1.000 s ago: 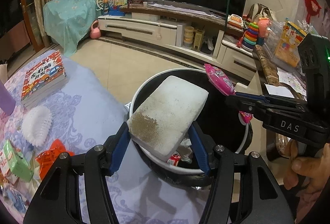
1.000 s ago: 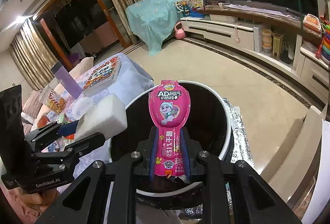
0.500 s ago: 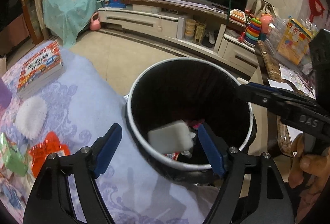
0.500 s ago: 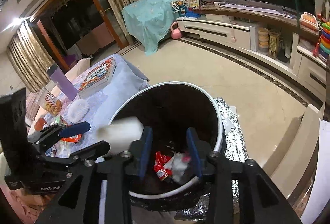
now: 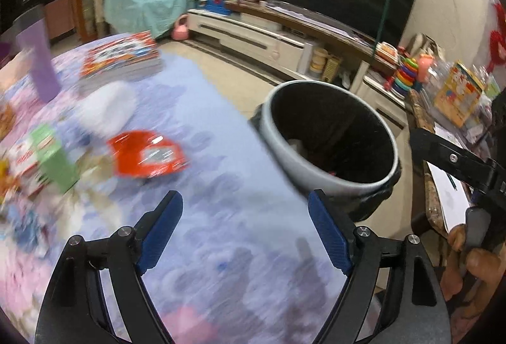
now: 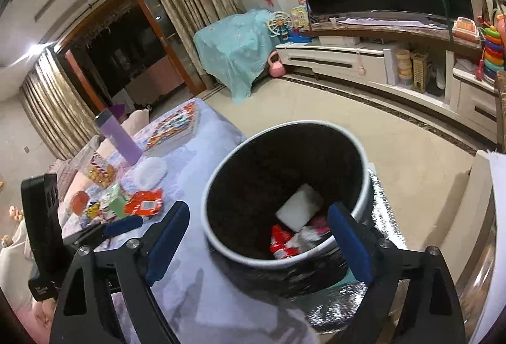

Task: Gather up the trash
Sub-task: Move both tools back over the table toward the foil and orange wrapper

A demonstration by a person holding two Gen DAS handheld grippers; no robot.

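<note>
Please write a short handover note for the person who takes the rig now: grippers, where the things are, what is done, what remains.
Left gripper: jaws have just opened, nothing between them, over the tablecloth.
Right gripper: jaws just opened, empty, above the bin.
Done: white sponge and wrappers lie inside the bin.
Left: red packet, green carton and other small litter are on the table.

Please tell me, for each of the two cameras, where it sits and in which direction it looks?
Left wrist: on the left tool, looking down over the lilac patterned tablecloth; a hand shows at right.
Right wrist: on the right tool, looking into the round black bin with white rim.
Both views show the bin and the red snack wrapper.
</note>
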